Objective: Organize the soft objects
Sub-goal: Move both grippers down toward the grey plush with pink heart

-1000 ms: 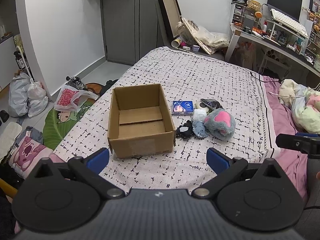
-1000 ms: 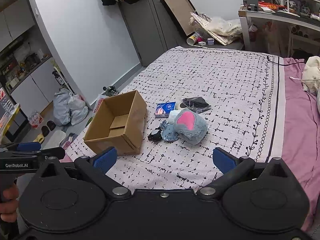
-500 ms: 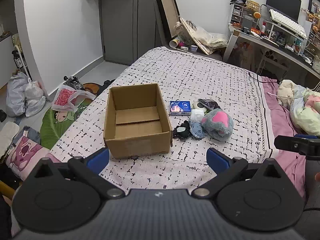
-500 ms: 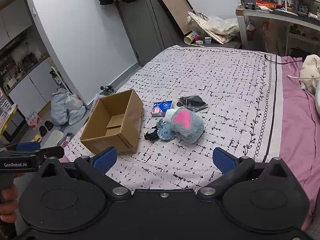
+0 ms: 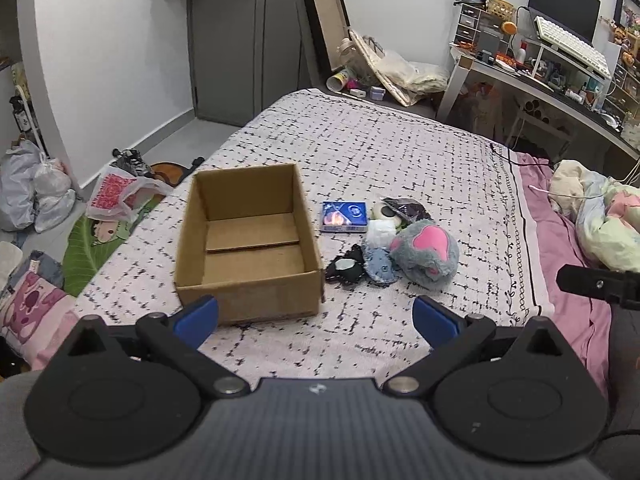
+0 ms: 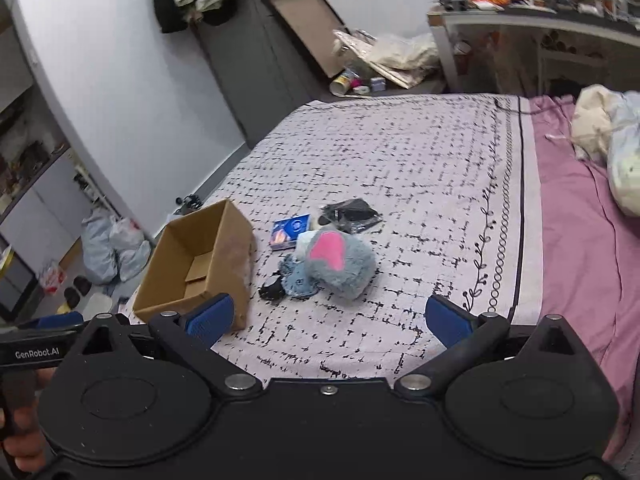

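Note:
An empty cardboard box [image 5: 248, 240] [image 6: 200, 264] stands open on the patterned bedspread. To its right lies a small heap: a grey plush paw with a pink pad [image 5: 424, 252] [image 6: 340, 264], a blue denim piece [image 5: 380, 266] [image 6: 298, 278], a black soft item [image 5: 346, 268] [image 6: 272, 289], a white wad [image 5: 378, 232], a blue packet [image 5: 344, 217] [image 6: 290, 230] and a dark pouch [image 5: 406, 208] [image 6: 352, 214]. My left gripper [image 5: 316, 318] hovers open in front of the box. My right gripper [image 6: 328, 316] is open too, short of the plush paw.
The bed's left edge drops to a floor with bags [image 5: 36, 188] and a cartoon mat [image 5: 104, 240]. Crumpled bedding [image 5: 600, 216] lies on the pink sheet at right. A cluttered desk [image 5: 552, 76] stands behind, with a wardrobe [image 5: 240, 40] at the back.
Both views have shifted slightly; the box and heap sit a little further left in each frame and a bit closer. Both grippers stay open and nothing on the bed has moved.

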